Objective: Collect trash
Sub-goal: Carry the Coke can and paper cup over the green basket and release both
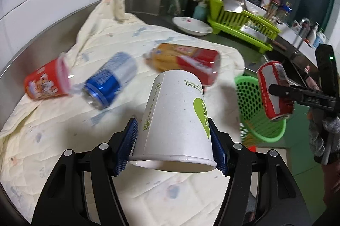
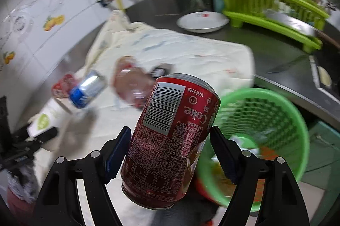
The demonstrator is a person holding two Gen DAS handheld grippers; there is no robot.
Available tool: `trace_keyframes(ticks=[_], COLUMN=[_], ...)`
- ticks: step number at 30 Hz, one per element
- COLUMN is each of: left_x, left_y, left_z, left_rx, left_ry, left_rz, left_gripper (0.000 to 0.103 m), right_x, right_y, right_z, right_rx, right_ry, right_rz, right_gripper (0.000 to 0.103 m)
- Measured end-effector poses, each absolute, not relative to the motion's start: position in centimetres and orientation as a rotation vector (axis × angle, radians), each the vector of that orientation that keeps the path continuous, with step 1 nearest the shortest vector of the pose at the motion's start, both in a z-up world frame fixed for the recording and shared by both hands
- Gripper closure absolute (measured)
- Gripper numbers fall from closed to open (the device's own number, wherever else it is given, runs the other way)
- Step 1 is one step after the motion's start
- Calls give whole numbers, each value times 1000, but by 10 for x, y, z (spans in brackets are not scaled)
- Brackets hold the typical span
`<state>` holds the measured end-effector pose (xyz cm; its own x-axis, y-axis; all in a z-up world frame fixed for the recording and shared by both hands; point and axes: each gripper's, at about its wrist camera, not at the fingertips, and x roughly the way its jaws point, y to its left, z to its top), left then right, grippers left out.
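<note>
My left gripper (image 1: 173, 136) is shut on a white paper cup (image 1: 176, 119) with a green heart mark, held above the cream cloth (image 1: 53, 151). My right gripper (image 2: 170, 149) is shut on a red cola can (image 2: 170, 140), beside and above the green mesh basket (image 2: 276, 119). The same can (image 1: 274, 89) and basket (image 1: 252, 115) show at the right of the left wrist view. On the cloth lie a red snack cup (image 1: 46, 81), a blue and silver can (image 1: 110, 79) and an orange and red wrapper (image 1: 187, 62).
A white plate (image 1: 191, 26) and a green dish rack (image 1: 242, 21) with steel pans stand on the steel counter behind the cloth. Knives and bottles line the back. Some trash lies inside the basket. A gloved hand (image 1: 323, 136) holds the right gripper.
</note>
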<state>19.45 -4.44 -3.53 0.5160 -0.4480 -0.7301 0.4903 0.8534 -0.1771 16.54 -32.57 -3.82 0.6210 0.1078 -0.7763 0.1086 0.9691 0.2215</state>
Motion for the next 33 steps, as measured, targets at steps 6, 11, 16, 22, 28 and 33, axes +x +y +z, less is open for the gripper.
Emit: trace_keyframes(ticks=[6,11,16,22,28,33], left_x=[190,189,186,184,176,173], left_y=[-87,-120,-145,-175,-202,-219], left_z=[-33,-33,-32,-34,-40,-42], left_rx=[78,111,132,168,197,208], left_ry=[862,870,877,887,901,908], left_rz=[-624,-663,-694,-728,-763,-792], left_gripper=[39,39,39,39,39,39], right_x=[153,148,146,147,143,133], right_y=[-385,-420,-444,-462,-472,-478], right_z=[-57,-82,-109,-130,-132,-125], right_rx=[249,280,287,276,264,278], right_ry=[928,963,996,1013,987,961], right_rz=[-125,-191,-240,-272,-293,-290], right_gripper=[30,30,29,29,25,25])
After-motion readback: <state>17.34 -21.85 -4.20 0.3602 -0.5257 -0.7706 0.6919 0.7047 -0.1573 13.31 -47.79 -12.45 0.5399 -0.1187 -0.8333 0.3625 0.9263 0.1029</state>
